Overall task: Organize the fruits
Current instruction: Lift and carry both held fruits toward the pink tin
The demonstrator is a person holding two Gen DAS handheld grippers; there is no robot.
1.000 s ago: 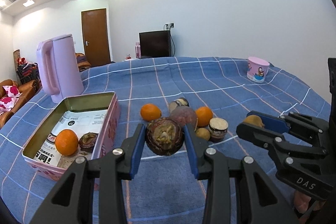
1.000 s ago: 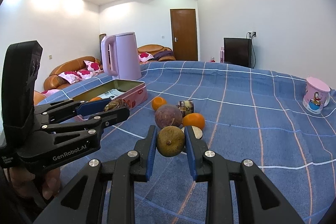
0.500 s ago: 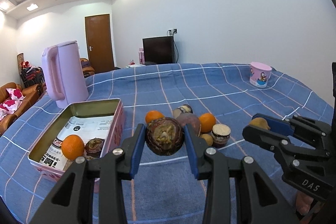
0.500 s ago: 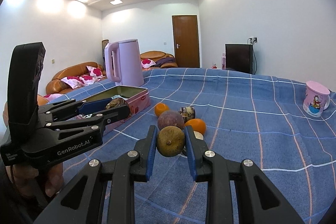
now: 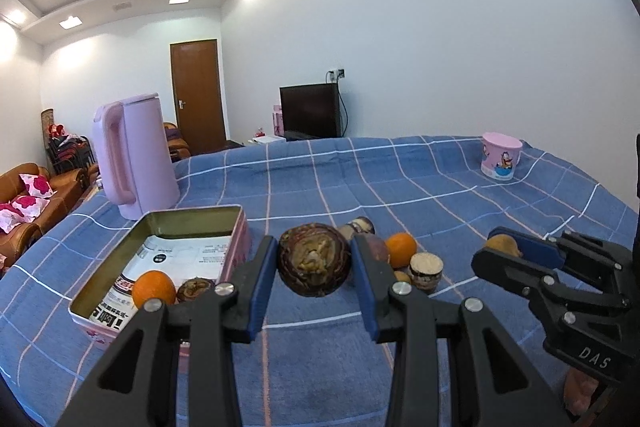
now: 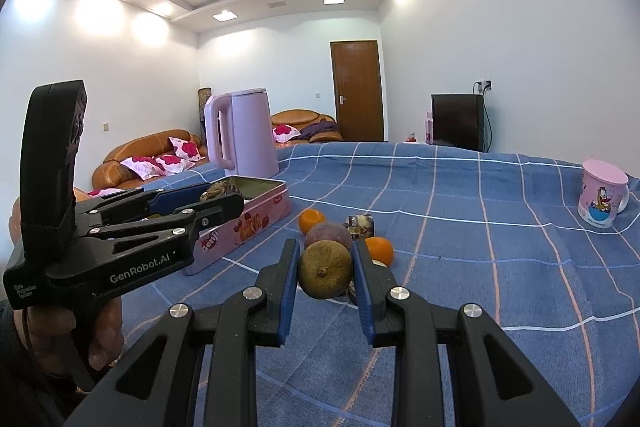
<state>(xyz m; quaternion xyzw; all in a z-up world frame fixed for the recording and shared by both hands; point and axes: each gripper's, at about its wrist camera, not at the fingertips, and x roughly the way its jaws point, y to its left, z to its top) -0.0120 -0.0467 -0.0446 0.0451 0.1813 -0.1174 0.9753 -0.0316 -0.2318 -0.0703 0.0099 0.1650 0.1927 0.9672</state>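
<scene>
left claw (image 5: 314, 261) around brown fruit (image 5: 315, 259)

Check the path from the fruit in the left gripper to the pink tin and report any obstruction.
Nothing visible blocks it. The left gripper holds the dark halved fruit just right of the open tin; only bare cloth lies between.

— Obstructions? 
— The purple fruit (image 6: 329, 235) stands partly behind the brown fruit (image 6: 325, 275). 
— Legibility? 
— Print on the paper liner (image 5: 182, 259) too small; the hand (image 6: 60, 331) cut off at the frame's edge.
</scene>
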